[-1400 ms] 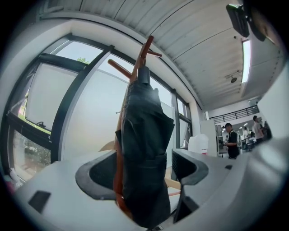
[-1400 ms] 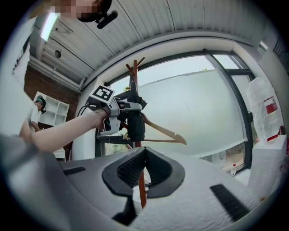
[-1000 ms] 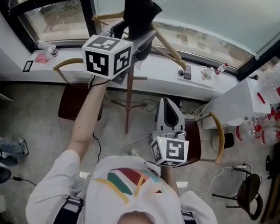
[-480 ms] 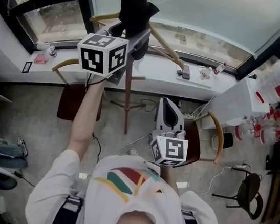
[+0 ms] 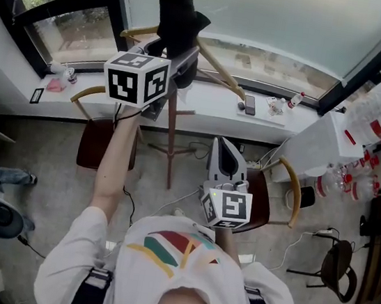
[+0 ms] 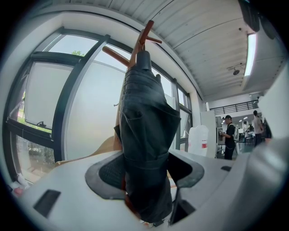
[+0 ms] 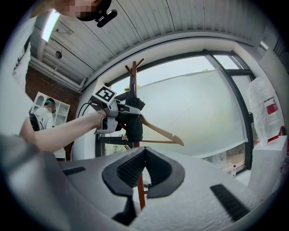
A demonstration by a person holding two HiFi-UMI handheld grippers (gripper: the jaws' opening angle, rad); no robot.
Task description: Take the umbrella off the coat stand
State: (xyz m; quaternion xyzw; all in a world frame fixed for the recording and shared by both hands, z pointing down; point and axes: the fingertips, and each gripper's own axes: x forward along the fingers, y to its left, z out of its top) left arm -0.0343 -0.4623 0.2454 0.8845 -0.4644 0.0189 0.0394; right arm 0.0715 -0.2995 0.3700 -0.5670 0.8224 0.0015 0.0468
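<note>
- Head view: the left gripper [image 5: 183, 66] is raised to the folded black fabric umbrella [image 5: 175, 19], which hangs at the top of the brown wooden coat stand [image 5: 172, 138], next to a pale wooden hanger [image 5: 220, 68]. The right gripper [image 5: 224, 149] hangs low and well apart from the stand.
- Left gripper view: the jaws have just been closing. The umbrella now fills the gap between them, and both dark pads press its cloth. I take this grip as the cue for the next step, lifting it clear of the pegs, since it is not yet off the stand.
- Right gripper view: the jaws meet at their tips with nothing between them. Only the stand's pole shows beyond.
</note>
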